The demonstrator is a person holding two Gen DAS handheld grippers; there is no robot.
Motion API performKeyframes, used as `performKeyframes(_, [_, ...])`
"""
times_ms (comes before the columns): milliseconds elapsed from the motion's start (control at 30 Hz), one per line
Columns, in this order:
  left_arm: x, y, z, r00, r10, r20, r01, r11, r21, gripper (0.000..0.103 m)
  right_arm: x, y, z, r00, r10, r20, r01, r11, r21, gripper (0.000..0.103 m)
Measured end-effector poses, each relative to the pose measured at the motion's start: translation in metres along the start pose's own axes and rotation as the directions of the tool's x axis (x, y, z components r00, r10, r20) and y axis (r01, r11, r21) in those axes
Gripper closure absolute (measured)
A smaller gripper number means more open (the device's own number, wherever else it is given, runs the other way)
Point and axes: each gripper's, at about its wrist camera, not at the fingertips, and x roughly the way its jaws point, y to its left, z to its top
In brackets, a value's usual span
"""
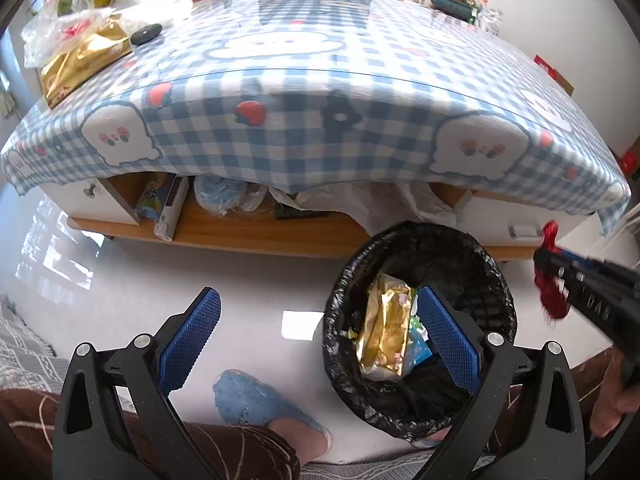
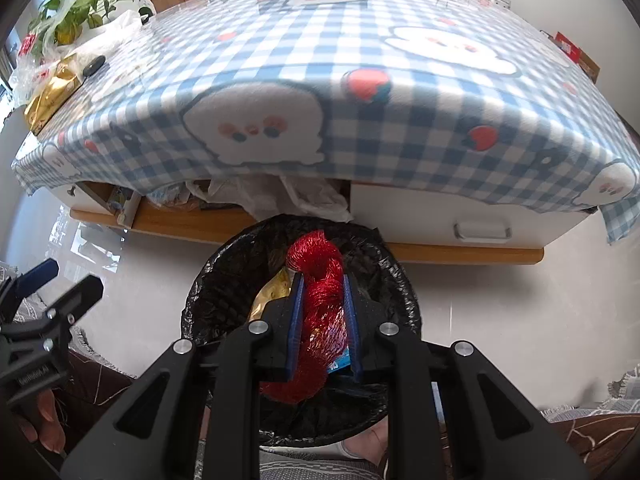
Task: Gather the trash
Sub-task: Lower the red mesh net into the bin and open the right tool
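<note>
A round bin lined with a black bag [image 1: 496, 280] [image 2: 224, 264] stands on the pale floor in front of the table. A gold wrapper [image 1: 386, 332] [image 2: 276, 292] and other scraps lie inside it. My left gripper [image 1: 318, 312] hangs open and empty, its right finger over the bin's left rim. My right gripper [image 2: 323, 280] is shut on a crumpled red mesh net [image 2: 322, 300], directly above the bin's mouth. In the left wrist view that gripper [image 1: 556, 276] and the red net [image 1: 554, 304] show at the right edge.
A low table under a blue checked cloth [image 1: 320, 80] [image 2: 360, 60] fills the background. A gold packet [image 1: 80, 60] [image 2: 52, 92] and plastic bags lie at its far left. The shelf beneath [image 1: 248, 232] holds clutter. A person's blue slipper [image 1: 260, 404] rests beside the bin.
</note>
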Motion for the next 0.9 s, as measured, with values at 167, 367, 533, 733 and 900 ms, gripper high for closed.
performKeyframes(167, [0.010, 0.011, 0.003, 1.000, 0.013, 0.022, -0.013, 1.000, -0.008, 0.006, 0.014, 0.013, -0.005, 1.000, 0.007, -0.022, -0.007, 1.000, -0.002, 0.085])
performKeyframes(367, [0.028, 0.015, 0.002, 0.999, 0.031, -0.011, -0.031, 0.999, -0.022, 0.006, 0.033, 0.026, -0.011, 0.999, 0.005, -0.041, -0.005, 1.000, -0.010, 0.085])
performKeyframes(533, [0.036, 0.012, -0.001, 0.999, 0.028, -0.027, -0.028, 1.000, -0.011, 0.006, 0.047, 0.027, -0.017, 0.998, -0.005, -0.061, 0.005, 1.000, -0.007, 0.085])
performKeyframes(733, [0.041, 0.008, -0.004, 0.999, 0.031, -0.041, -0.031, 1.000, 0.005, 0.006, 0.052, 0.027, -0.020, 0.998, -0.007, -0.064, 0.006, 1.000, -0.008, 0.085])
performKeyframes(900, [0.043, 0.008, -0.006, 0.998, 0.030, -0.049, -0.029, 1.000, 0.005, 0.006, 0.051, 0.028, -0.020, 0.998, -0.008, -0.058, 0.007, 1.000, -0.016, 0.082])
